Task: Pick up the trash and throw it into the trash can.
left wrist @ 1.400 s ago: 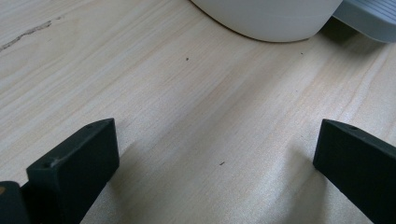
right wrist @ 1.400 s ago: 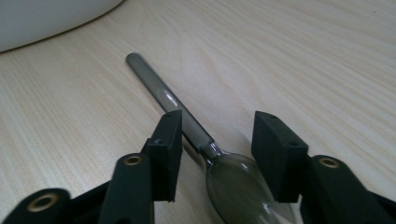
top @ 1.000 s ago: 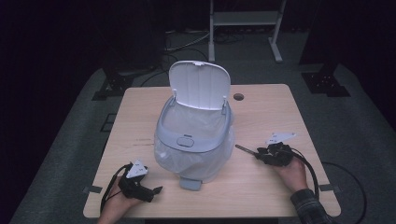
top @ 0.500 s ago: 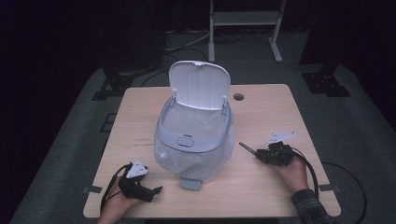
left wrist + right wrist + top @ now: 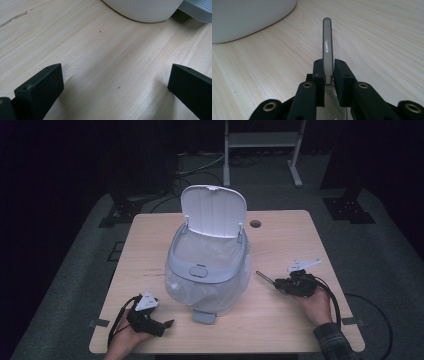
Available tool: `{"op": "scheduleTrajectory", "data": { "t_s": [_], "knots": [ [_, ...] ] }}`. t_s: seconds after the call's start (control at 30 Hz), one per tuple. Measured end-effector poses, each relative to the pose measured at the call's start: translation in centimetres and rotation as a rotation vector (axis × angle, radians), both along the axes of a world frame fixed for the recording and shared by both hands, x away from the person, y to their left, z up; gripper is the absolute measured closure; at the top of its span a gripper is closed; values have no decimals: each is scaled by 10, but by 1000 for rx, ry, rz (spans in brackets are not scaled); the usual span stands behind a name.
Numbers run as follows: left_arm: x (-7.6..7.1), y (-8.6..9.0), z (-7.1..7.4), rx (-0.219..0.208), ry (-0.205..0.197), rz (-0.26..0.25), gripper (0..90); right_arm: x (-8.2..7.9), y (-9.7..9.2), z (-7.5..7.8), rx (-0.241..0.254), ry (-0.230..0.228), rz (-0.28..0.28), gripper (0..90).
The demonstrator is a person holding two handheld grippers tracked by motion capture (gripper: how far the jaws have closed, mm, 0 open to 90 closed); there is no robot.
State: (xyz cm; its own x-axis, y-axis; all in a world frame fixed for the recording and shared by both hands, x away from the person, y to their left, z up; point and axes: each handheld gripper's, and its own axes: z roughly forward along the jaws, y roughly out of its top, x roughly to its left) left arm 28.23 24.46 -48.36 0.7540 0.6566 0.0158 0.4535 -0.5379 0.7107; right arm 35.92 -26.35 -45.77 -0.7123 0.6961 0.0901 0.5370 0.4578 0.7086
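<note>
The right gripper [image 5: 329,71] has just been closing and now pinches a thin grey spoon [image 5: 327,42] by its stem, low over the table [image 5: 280,320] just beside the open bin [image 5: 207,270]. The left gripper [image 5: 115,82] rests wide open and empty on the table. I think the grip is narrow, so the spoon could pivot or slip during lifting, or hit the bin's rim and miss the bag.

High view dim – dark surround, table [image 5: 285,240] lit from above, slightly soft. Gripper views bright, even; soft shadows, near jaws blurred – glare spot on the clear strip [image 5: 327,46].
</note>
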Motion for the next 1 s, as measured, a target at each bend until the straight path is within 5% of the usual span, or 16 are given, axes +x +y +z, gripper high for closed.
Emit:
{"op": "scheduleTrajectory", "data": {
  "t_s": [1.0],
  "knots": [
    [0, 0, 0, 1, -1, 8, 0, -19, -10, 45, 91, -50, 39, 791]
  ]
}}
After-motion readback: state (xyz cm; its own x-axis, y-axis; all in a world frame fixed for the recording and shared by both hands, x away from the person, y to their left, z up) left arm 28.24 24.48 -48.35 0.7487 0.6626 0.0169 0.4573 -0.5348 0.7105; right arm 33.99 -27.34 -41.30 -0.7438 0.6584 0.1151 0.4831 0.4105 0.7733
